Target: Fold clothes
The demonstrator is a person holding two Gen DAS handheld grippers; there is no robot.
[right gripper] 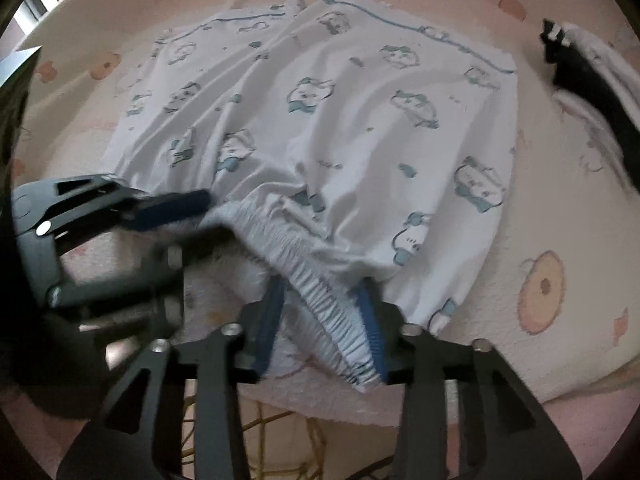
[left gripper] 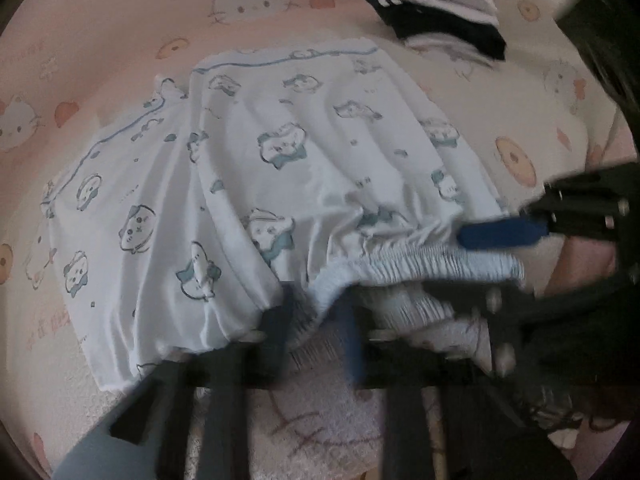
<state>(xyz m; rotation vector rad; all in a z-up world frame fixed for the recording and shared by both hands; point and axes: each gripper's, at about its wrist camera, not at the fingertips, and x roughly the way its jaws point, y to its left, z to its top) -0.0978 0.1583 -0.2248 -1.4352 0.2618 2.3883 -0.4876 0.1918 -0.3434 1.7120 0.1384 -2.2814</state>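
Observation:
White shorts (left gripper: 248,168) (right gripper: 340,120) with a blue cartoon print lie spread on the bed, their gathered pale-blue waistband (left gripper: 440,260) (right gripper: 256,236) nearest me. My left gripper (left gripper: 316,320) is shut on the waistband's left part; in the right wrist view the left gripper (right gripper: 176,210) comes in from the left, its blue pads pinching the band's end. My right gripper (right gripper: 322,320) stands open, with the waistband running between its blue pads and lying against the right one. In the left wrist view the right gripper (left gripper: 496,236) shows at the right, over the band.
A pink bedspread (left gripper: 100,60) (right gripper: 560,220) with cat and doughnut prints covers the bed. A small pile of black and white clothes (left gripper: 440,12) (right gripper: 580,76) lies at the far right. The bed's near edge runs just below the grippers.

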